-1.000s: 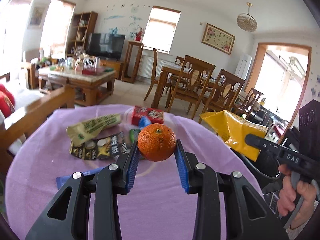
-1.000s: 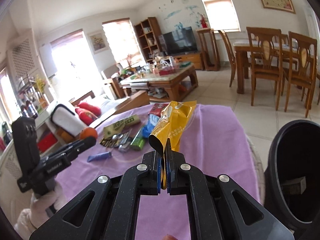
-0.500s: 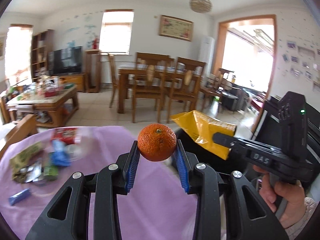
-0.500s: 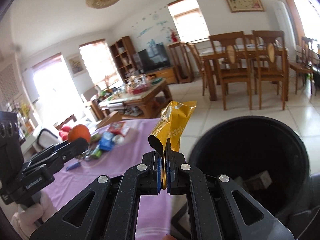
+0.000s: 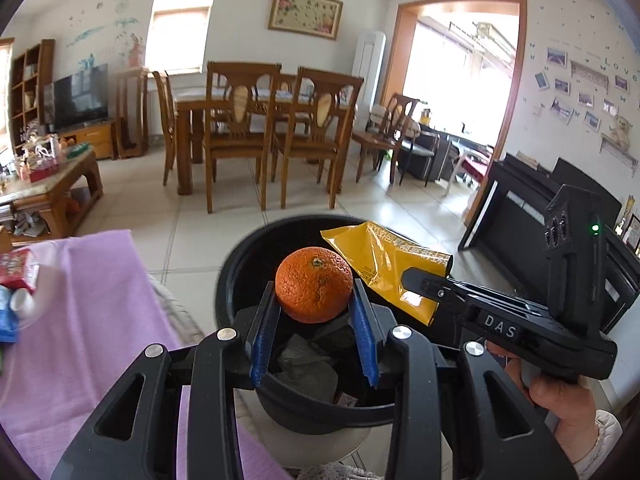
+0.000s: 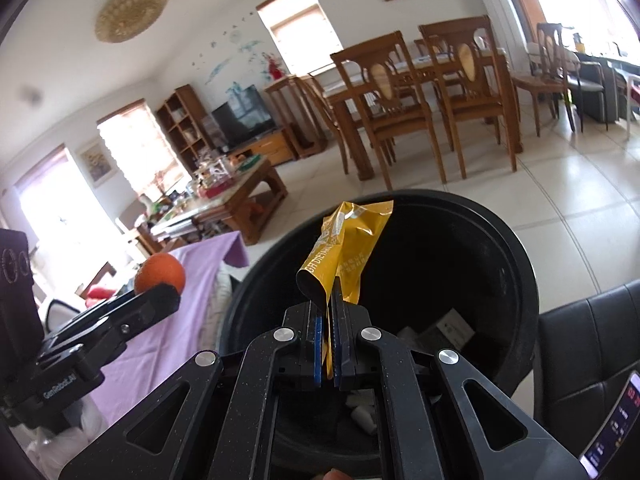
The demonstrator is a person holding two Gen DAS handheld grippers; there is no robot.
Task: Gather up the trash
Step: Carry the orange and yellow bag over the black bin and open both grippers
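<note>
Blue-padded jaws of the left gripper (image 5: 316,312) pinch an orange (image 5: 314,285), the right gripper (image 6: 328,344) clamps a yellow wrapper (image 6: 347,254) by its end – both hang above the black bin (image 6: 516,280), presumably for dropping. Beside it, the purple-clothed counter (image 5: 92,320) holds more litter.

One orange (image 5: 314,290) and one yellow wrapper (image 5: 390,266) held over one black bin (image 5: 240,276), two grippers above it, several scraps inside it.
</note>
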